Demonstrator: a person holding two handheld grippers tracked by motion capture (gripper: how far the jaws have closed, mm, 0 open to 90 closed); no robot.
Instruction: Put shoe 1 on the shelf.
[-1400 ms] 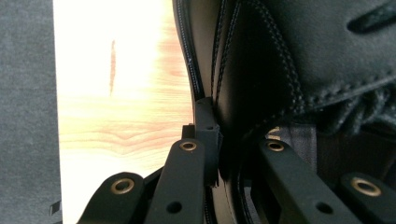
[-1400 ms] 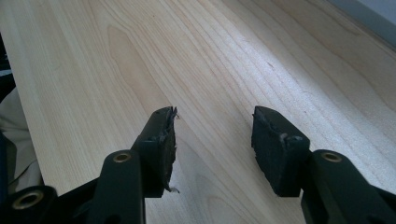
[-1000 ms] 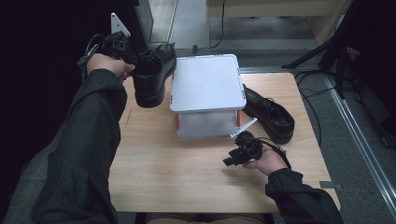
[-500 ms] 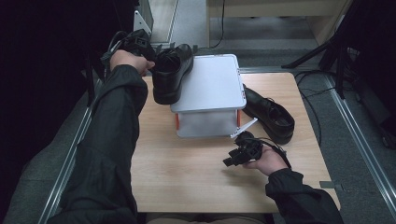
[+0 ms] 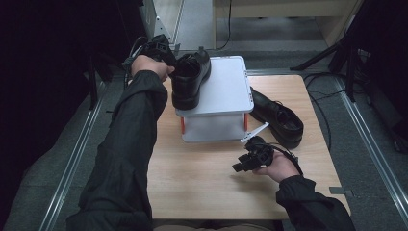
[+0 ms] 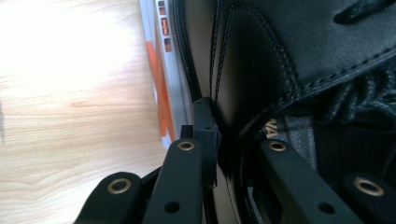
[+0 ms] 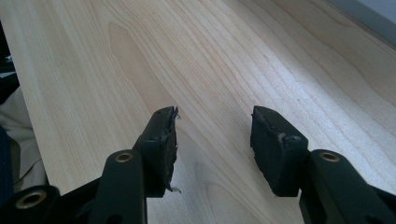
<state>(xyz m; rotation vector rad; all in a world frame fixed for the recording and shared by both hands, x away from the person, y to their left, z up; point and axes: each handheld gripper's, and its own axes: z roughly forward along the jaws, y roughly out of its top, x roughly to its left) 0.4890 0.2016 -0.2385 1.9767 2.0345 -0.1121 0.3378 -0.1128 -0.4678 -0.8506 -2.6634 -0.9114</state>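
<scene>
Left gripper (image 5: 166, 60), high view, clamps the black leather shoe's (image 5: 190, 79) collar, sole on the white box lid (image 5: 226, 89), jaw tips hidden; its own view shows one jaw outside stitched leather (image 6: 261, 70); right gripper (image 7: 212, 140) gapes empty over pale wood-grain table (image 7: 93, 70).

This is looking like a lab or recording studio: metal floor rails (image 5: 72, 159) are running left of the left gripper (image 5: 161, 48), tripod legs (image 5: 337, 53) and cables (image 5: 322, 110) lying beyond the right gripper (image 5: 248, 161).

A black leather shoe (image 5: 189, 77) sits upright on the white box's (image 5: 226, 91) left edge.
</scene>
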